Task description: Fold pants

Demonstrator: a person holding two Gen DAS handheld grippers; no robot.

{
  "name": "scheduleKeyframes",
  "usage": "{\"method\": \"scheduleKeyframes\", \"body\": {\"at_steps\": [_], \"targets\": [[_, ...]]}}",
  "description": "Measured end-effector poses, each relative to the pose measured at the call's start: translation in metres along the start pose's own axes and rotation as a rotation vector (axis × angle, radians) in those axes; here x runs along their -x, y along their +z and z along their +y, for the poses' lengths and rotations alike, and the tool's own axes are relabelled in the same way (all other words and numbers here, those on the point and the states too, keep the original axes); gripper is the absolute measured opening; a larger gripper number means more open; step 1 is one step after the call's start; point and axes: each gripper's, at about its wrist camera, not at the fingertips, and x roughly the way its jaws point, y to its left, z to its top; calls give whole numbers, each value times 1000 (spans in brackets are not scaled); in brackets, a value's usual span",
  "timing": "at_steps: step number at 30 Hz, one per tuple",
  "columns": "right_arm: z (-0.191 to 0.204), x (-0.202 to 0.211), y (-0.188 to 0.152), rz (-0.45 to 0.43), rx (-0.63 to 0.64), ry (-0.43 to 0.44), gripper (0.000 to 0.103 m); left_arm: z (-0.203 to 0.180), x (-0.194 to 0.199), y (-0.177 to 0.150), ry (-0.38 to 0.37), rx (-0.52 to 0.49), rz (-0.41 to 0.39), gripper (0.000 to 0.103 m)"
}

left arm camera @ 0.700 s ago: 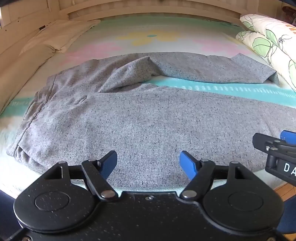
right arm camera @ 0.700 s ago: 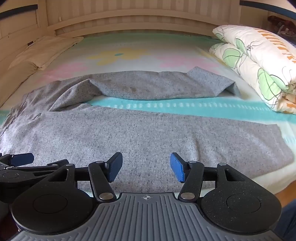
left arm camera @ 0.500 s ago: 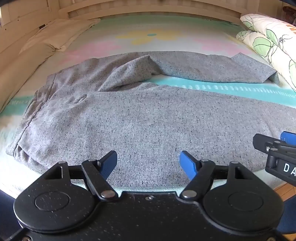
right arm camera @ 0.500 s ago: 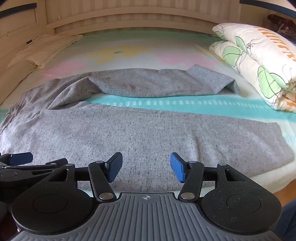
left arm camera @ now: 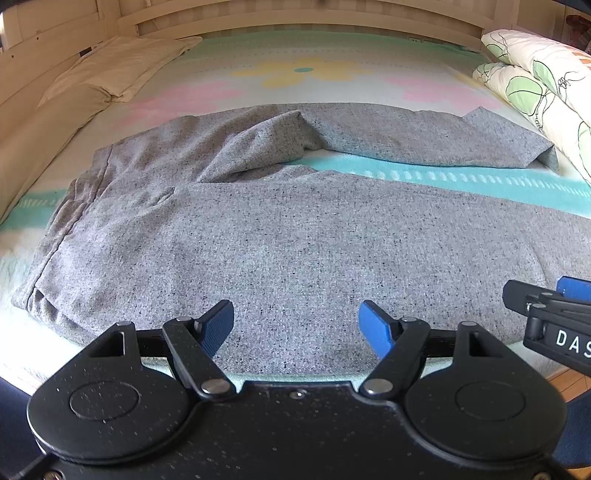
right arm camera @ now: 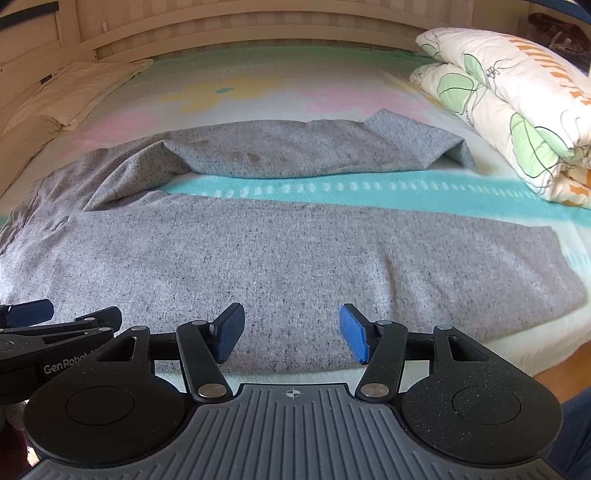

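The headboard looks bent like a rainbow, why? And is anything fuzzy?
Left wrist view: the fisheye lens bows the headboard and stretches the edges; the pants look sharp. Right wrist view: same bowing; the teal stripe and the flower print behind it look slightly soft, and sunlight brightens the quilt.

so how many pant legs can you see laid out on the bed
2. The near leg lies flat along the bed's front edge, just ahead of both open claws. The far leg lies behind it across a turquoise stripe, its cuff end folded over. Both meet at the waist on the left.
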Motion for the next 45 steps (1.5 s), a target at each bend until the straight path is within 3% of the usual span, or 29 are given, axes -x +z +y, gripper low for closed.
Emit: {"method": "scheduleKeyframes", "body": {"at_steps": [19,31,45], "targets": [[-2,-1,1,17,-17,2,56,-3,6,-1,12,-28,-27,75],[0,-2,1,21,-19,1,56,-3,7,-1,-25,-5,-48,75],[-1,-3,1,29,-22,-2,56,-2,5,-2,-20,-11,-27,75]]}}
